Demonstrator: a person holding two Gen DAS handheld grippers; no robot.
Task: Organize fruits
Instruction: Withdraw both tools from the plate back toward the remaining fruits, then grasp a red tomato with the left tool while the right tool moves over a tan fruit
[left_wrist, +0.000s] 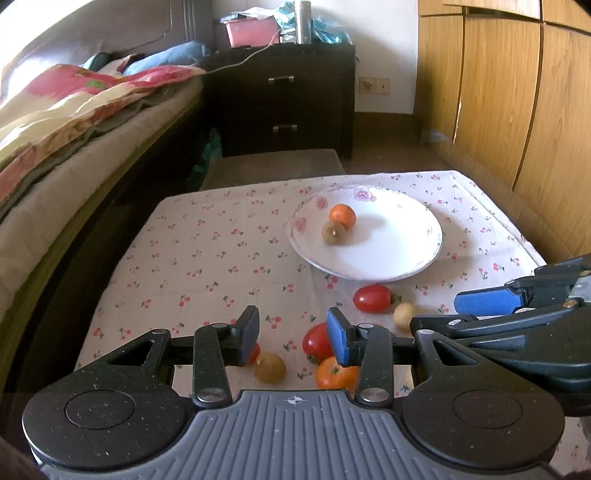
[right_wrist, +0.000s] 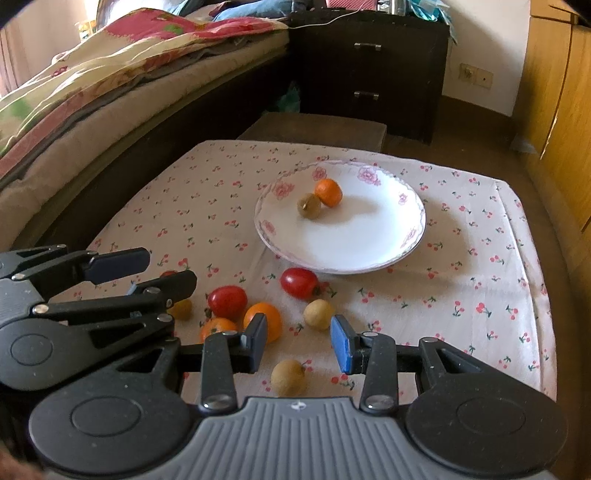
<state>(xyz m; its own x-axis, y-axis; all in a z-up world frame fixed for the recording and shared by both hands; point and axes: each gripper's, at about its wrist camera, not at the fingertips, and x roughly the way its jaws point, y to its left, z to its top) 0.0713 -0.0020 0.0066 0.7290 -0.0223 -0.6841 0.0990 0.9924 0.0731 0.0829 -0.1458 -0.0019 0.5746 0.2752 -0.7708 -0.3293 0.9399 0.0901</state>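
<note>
A white floral plate (left_wrist: 388, 258) (right_wrist: 369, 243) holds an orange (left_wrist: 342, 216) (right_wrist: 328, 192) and a small brown fruit (left_wrist: 333, 232) (right_wrist: 309, 206). Loose on the cloth lie red tomatoes (right_wrist: 300, 282) (right_wrist: 227, 301), oranges (right_wrist: 263, 320) (right_wrist: 218, 328) and tan longans (right_wrist: 319, 314) (right_wrist: 288, 377). My left gripper (left_wrist: 293, 338) is open above a brown fruit (left_wrist: 270, 367), a tomato (left_wrist: 317, 343) and an orange (left_wrist: 336, 374). My right gripper (right_wrist: 299, 343) is open, with a longan just below the gap between its fingers. Each gripper shows in the other's view (left_wrist: 487, 314) (right_wrist: 144, 271).
The table (left_wrist: 192, 266) is covered by a cherry-print cloth. A bed (left_wrist: 74, 129) lies close on the left, a dark nightstand (left_wrist: 288, 99) stands behind, and a wooden wardrobe (left_wrist: 517, 92) is on the right. A low brown stool (left_wrist: 273, 166) sits at the table's far edge.
</note>
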